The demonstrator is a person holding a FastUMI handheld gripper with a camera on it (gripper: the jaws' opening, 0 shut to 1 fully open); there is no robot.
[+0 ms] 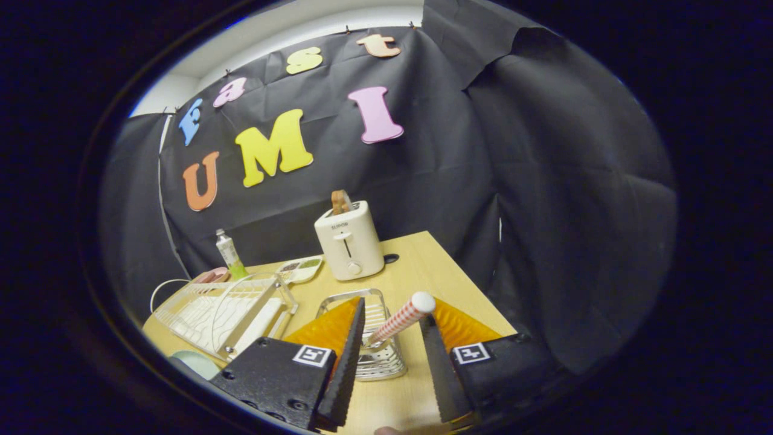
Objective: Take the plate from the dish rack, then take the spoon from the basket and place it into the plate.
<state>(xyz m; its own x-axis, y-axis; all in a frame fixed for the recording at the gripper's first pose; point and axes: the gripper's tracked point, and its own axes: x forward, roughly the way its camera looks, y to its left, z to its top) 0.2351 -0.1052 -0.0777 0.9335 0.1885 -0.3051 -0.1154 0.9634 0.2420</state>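
Wooden table [423, 260] holds a toaster [349, 240]; claw [392, 326] gapes wide around the basket's [377, 347] spoon [401, 318].

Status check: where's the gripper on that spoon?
Gripper open, fingers either side of spoon handle. Spoon stands tilted in wire basket, not gripped. Plate on table beside dish rack. Nothing blocking.

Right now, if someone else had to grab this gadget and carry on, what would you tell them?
Gripper: fingers open, either side of the spoon handle, not pressing on it.
Spoon: in the basket, handle leaning up between the fingers.
Plate: on the table, off the rack, beside it.
Done: plate taken out.
Left: close on the handle, lift the spoon out, lay it in the plate.
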